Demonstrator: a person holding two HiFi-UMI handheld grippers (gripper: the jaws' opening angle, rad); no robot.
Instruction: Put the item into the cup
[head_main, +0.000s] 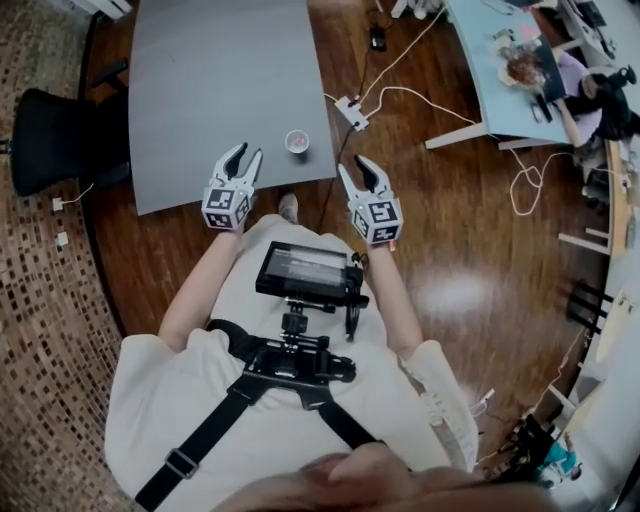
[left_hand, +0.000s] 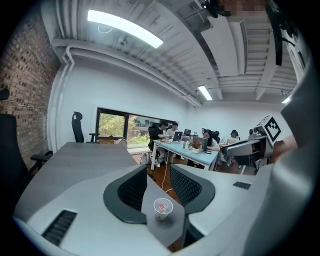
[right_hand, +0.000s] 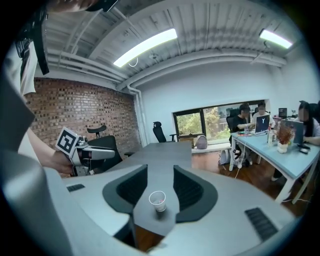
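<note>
A small white paper cup (head_main: 297, 141) stands near the front right corner of the grey table (head_main: 200, 80), with a small pink-red item inside it. The cup (left_hand: 162, 208) shows between the jaws in the left gripper view, and the cup (right_hand: 157, 201) likewise in the right gripper view. My left gripper (head_main: 243, 153) is held open just left of the cup, over the table's near edge. My right gripper (head_main: 357, 166) is open too, right of the cup and past the table's corner, above the floor. Neither holds anything.
A black office chair (head_main: 50, 140) stands left of the table. A white power strip (head_main: 351, 112) and cables lie on the wooden floor to the right. A light blue desk (head_main: 500, 80) with seated people is at the far right.
</note>
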